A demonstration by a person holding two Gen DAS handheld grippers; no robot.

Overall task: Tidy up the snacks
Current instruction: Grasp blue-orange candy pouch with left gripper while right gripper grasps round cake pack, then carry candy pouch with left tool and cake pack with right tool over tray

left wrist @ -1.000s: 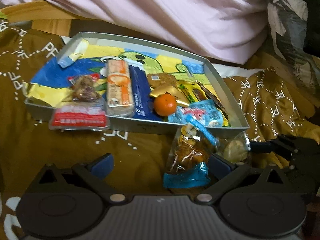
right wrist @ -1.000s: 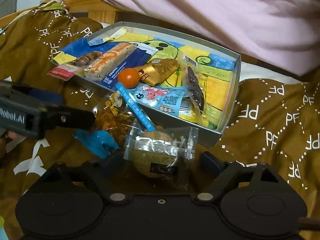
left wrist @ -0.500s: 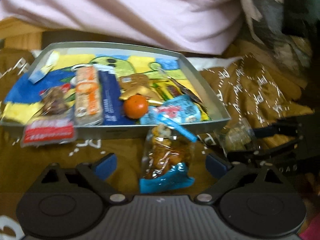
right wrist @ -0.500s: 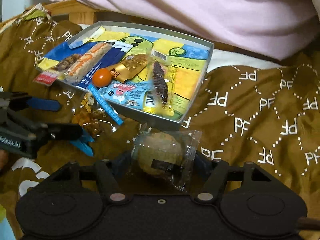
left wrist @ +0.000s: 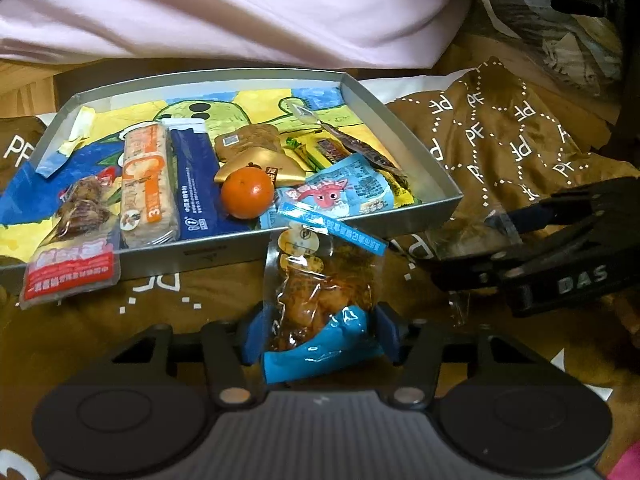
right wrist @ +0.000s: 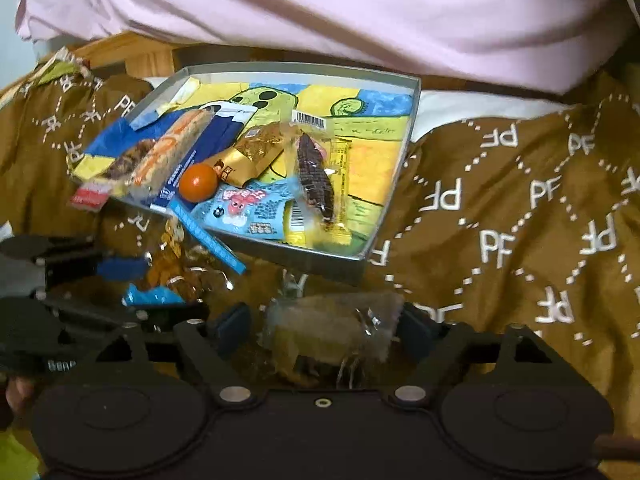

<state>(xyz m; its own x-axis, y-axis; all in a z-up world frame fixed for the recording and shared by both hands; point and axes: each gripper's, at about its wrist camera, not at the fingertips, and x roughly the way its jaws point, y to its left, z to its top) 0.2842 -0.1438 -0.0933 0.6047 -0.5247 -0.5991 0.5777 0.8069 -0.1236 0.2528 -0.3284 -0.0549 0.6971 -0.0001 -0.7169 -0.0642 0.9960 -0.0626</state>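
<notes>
Brown patterned bedding (left wrist: 500,128) is carrying a grey tray (left wrist: 408,136) of snacks. Left hand-held gripper (left wrist: 320,334) is closing, pads clamping a blue-ended snack bag (left wrist: 320,300) near the tray. Right hand-held gripper (right wrist: 326,330) is opening around a clear-wrapped cake (right wrist: 332,332); I cannot tell whether it is gripping.

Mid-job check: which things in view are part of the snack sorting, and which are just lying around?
Job:
- metal tray holding snacks
- tangerine
- blue-edged snack bag between the left tool pads
- clear-wrapped cake at the right tool

Lying about:
- brown patterned blanket
- pink bedding
</notes>
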